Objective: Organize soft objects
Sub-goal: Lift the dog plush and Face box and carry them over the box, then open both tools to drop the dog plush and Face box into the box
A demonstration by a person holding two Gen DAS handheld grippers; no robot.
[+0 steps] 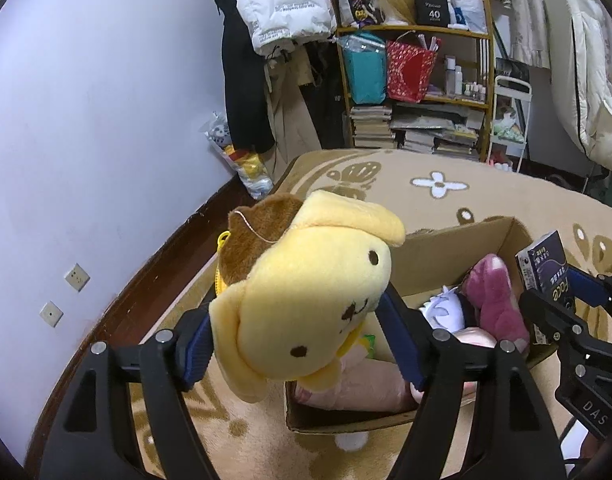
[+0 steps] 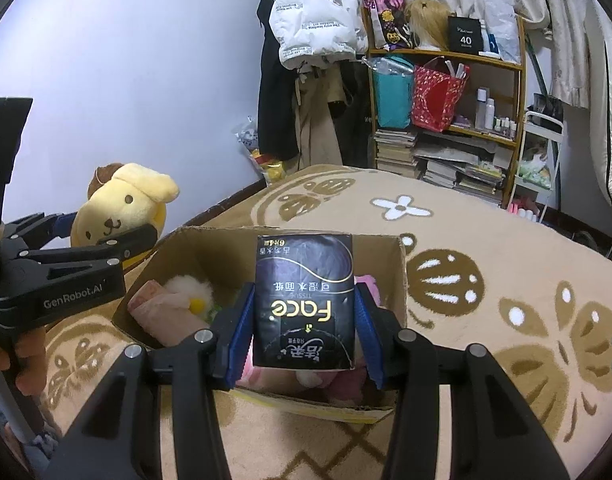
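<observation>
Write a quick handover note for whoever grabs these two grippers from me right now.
Left gripper: shut on the yellow dog plush, held in the air at the left edge of the cardboard box.
Right gripper: shut on the dark tissue pack, held over the box opening.
Done: several soft toys already lie in the box, among them a maroon plush.
Left: lower both items into the box and let go. The box sits on the patterned rug.
</observation>
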